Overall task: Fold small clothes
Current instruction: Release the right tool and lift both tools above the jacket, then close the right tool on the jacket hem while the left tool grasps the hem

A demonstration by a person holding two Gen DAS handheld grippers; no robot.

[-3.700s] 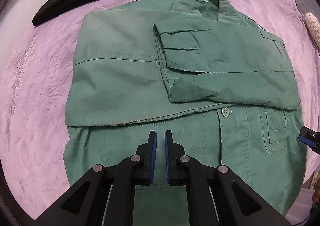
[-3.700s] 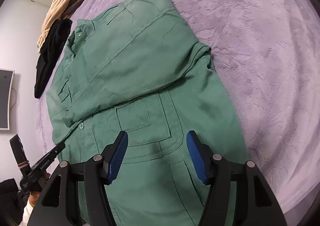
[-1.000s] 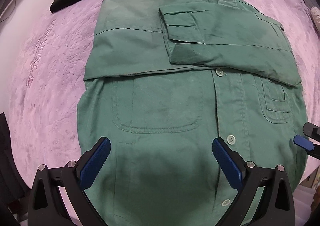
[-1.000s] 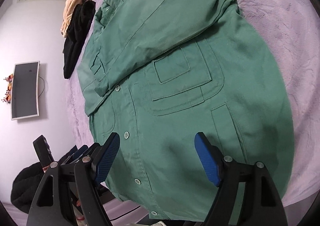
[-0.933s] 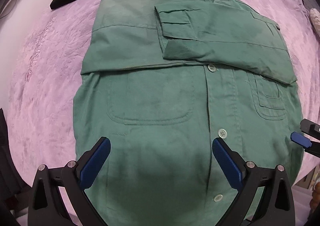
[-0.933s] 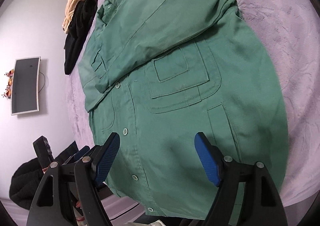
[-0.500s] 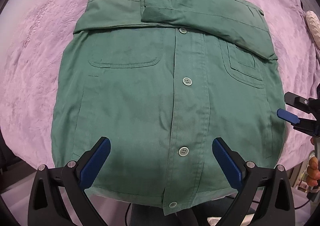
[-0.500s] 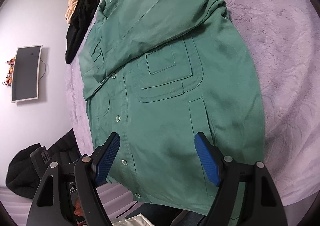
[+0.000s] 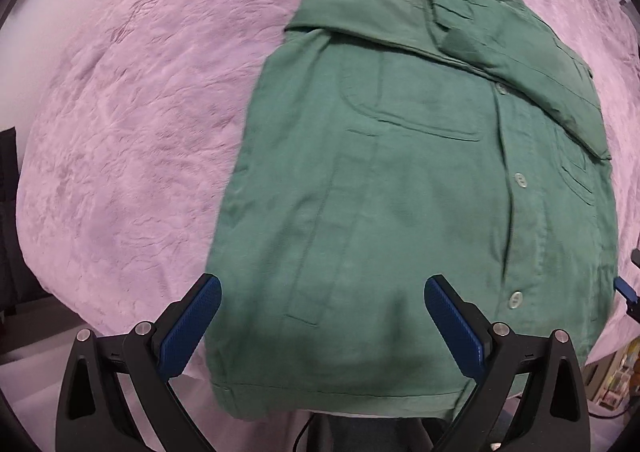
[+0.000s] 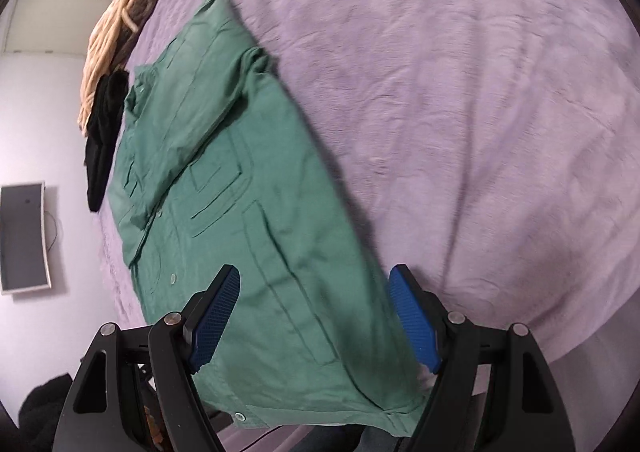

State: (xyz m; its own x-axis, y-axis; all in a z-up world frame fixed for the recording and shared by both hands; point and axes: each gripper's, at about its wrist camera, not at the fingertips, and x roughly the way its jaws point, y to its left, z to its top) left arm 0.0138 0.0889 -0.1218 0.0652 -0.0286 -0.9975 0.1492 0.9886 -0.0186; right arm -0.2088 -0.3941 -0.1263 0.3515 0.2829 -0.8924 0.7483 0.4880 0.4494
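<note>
The green shirt (image 9: 420, 188) lay flat and buttoned on the purple bedspread (image 9: 132, 124), both sleeves folded across its chest at the far end, its hem at the near edge of the bed. The left gripper (image 9: 322, 326) hung over the hem's left corner, jaws spread wide, gripping nothing. The right gripper (image 10: 314, 316) hovered at the hem's right corner, jaws just as wide and empty. Far off, a black garment (image 10: 102, 140) and tan fabric (image 10: 116, 24) sat heaped.

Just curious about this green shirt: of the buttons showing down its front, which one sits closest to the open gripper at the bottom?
The lowest button on the green shirt, beside the left gripper's right finger; the other two sit higher, toward the collar.
</note>
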